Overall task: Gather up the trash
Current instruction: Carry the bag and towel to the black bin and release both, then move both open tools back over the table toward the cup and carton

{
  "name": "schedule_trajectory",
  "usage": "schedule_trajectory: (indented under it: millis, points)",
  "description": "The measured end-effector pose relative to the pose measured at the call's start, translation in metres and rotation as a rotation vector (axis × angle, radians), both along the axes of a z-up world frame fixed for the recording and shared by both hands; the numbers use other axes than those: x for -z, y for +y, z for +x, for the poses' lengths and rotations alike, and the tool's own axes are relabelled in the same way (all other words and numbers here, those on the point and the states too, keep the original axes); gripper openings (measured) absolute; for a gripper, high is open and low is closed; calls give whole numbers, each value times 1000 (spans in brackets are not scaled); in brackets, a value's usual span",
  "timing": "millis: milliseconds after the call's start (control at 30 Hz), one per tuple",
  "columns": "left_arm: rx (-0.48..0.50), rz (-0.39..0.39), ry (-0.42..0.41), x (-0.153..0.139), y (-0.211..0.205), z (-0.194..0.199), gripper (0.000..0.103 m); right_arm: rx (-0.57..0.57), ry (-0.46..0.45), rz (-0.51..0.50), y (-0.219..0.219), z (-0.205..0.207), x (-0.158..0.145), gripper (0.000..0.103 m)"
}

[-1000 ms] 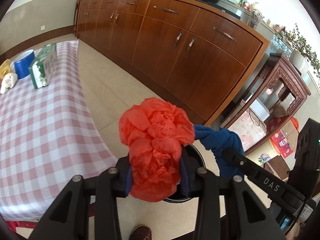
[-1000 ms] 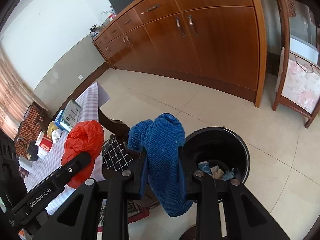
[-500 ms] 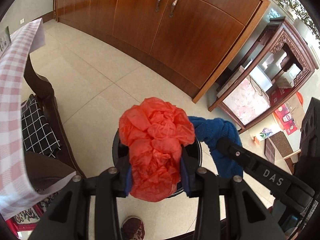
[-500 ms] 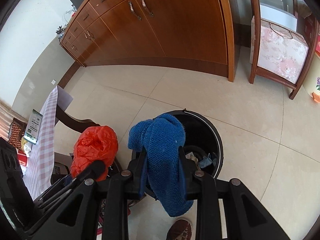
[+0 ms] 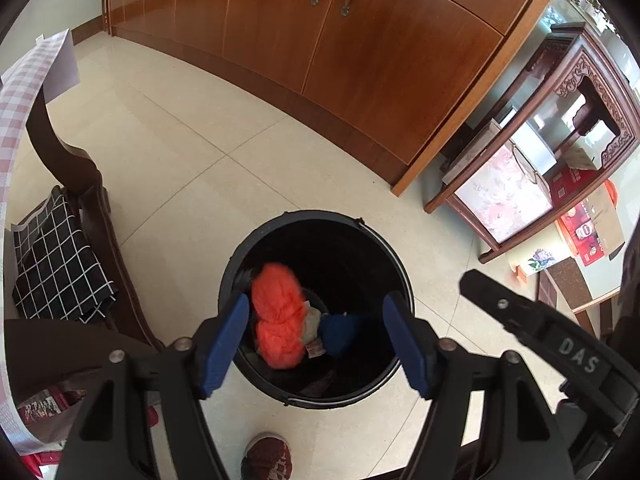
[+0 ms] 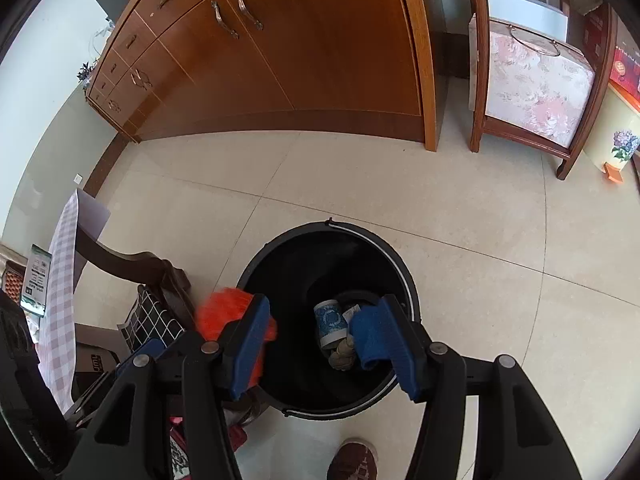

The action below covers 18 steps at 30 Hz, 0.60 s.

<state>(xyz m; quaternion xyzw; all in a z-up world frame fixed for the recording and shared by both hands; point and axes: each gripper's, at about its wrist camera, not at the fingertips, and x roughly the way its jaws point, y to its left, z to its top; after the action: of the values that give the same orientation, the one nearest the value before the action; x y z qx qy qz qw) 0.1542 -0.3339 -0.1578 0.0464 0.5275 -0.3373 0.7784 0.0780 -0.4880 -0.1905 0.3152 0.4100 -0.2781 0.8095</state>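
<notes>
A black trash bin (image 5: 344, 256) stands on the floor right under both grippers. My left gripper (image 5: 316, 336) is open, its jaws opening, with no pad touching anything. A crumpled red plastic bag (image 5: 278, 320), blurred, drops past its left pad into the bin. A blue cloth (image 5: 340, 330) lies lower in the bin. My right gripper (image 6: 326, 344) is also open with jaws opening over the bin (image 6: 340, 256). The blue cloth (image 6: 370, 336) hangs loose beside its right pad. The red bag (image 6: 224, 312) shows behind its left finger. A paper cup (image 6: 330, 322) lies in the bin.
A dark wooden chair (image 5: 92, 200) with a black checked cushion (image 5: 60, 264) stands left of the bin, beside a table with a pink checked cloth (image 5: 24, 92). Brown cabinets (image 5: 360, 60) and a carved side table (image 5: 540, 152) line the far side. A shoe (image 5: 268, 456) is below the bin.
Both grippers sank over the bin and went from shut to open. The red bag and the blue cloth left the pads and are falling into the bin.
</notes>
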Motion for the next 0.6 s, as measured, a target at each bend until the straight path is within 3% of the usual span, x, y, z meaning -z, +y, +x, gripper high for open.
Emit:
schedule_trajectory:
  millis: [233,467,600]
  points:
    - [-30,-13,-128,-36,15,-8,72,-3,-8,-74,7,-12,-28,59]
    - [-65,-12,-195,-67,38,-7,72,-41,-28,-82,27,-14,-47,60]
    - [-111,-23,-230,-84,61,-4,72,-77,-61,-115,45,-9,-66,68]
